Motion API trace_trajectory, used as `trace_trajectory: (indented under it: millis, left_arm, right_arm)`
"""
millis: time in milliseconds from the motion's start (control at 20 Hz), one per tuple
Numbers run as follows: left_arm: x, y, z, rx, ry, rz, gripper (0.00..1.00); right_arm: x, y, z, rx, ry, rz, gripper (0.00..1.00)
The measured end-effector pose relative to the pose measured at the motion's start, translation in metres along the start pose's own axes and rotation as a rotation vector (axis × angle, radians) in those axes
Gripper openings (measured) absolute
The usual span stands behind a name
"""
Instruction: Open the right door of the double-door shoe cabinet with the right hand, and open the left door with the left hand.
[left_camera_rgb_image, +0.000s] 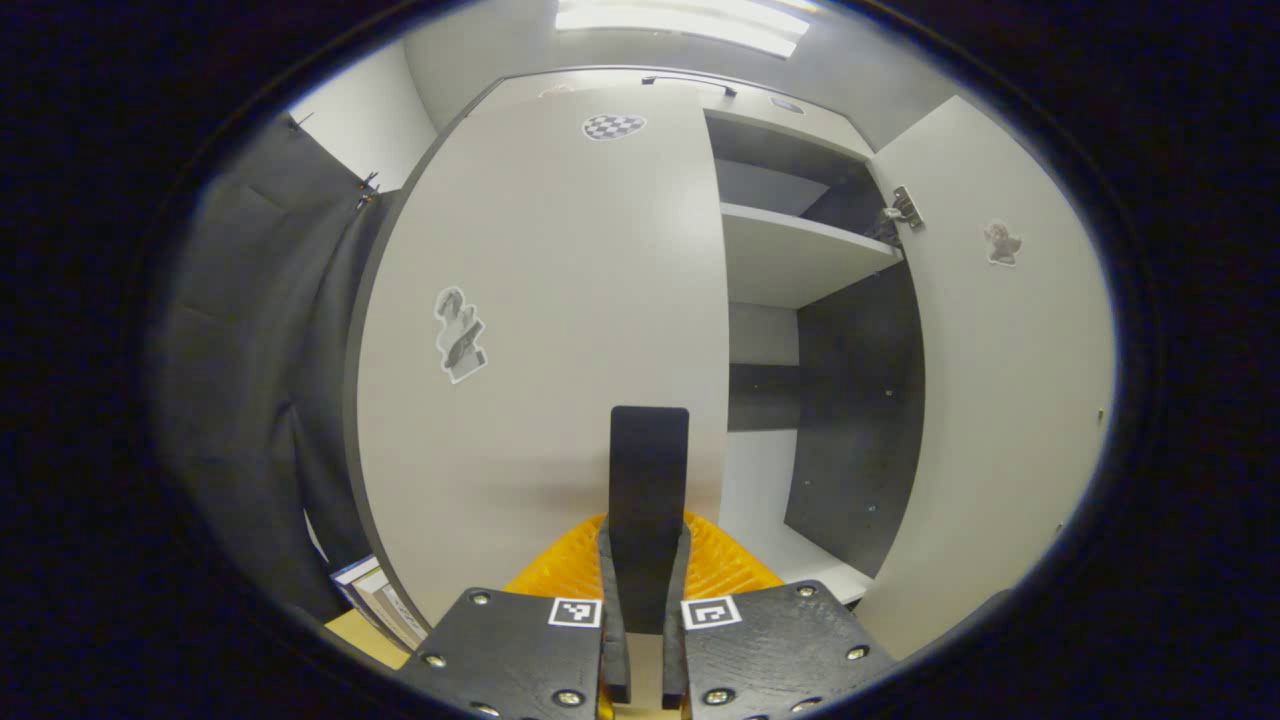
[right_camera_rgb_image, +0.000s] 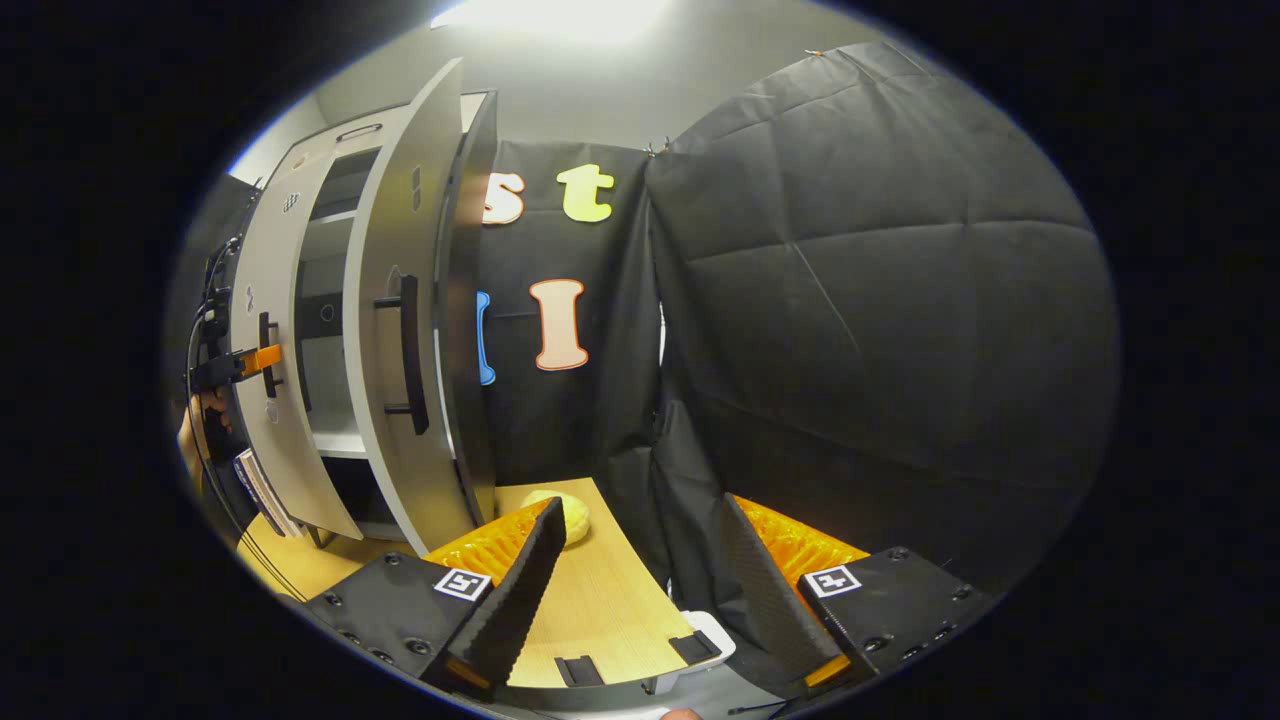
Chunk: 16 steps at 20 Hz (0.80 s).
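The left hand-held gripper (left_camera_rgb_image: 648, 560) had its fingers closed together on the dark bar handle (left_camera_rgb_image: 649, 470) of the left door (left_camera_rgb_image: 540, 330), which stood shut or nearly so against the shoe cabinet (left_camera_rgb_image: 790, 260). In the right gripper view this same left gripper appeared farther off at that handle. The right door (left_camera_rgb_image: 1000, 400) was already swung wide, exposing a pale shelf (left_camera_rgb_image: 800, 255) and the dark interior. The right hand-held gripper (right_camera_rgb_image: 640, 590) hung with fingers well apart, holding nothing, drawn back over the wooden bench (right_camera_rgb_image: 590, 600) and aimed at the black cloth wall (right_camera_rgb_image: 880, 300). The step in hand was judged to be opening the left door; the next move called for pulling the handle outward along the hinge's arc while keeping the clamp.
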<state>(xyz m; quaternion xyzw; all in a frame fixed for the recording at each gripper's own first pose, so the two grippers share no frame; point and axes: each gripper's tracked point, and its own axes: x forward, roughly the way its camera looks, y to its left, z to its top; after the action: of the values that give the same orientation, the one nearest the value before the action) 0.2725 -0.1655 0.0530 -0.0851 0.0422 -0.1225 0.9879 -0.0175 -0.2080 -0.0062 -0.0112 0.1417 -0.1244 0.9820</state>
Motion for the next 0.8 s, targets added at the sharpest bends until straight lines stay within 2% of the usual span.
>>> trace_trajectory:
  millis: [450,800]
  left_arm:
    - [-0.049,0.017,0.001,-0.020,0.023,0.002,0.14]
    - [-0.084,0.039,0.002,-0.023,0.021,-0.003,0.16]
  right_arm:
    - [0.002,0.033,0.008,-0.003,-0.026,0.109,1.00]
    - [0.006,0.048,0.007,-0.005,-0.029,0.137,0.98]
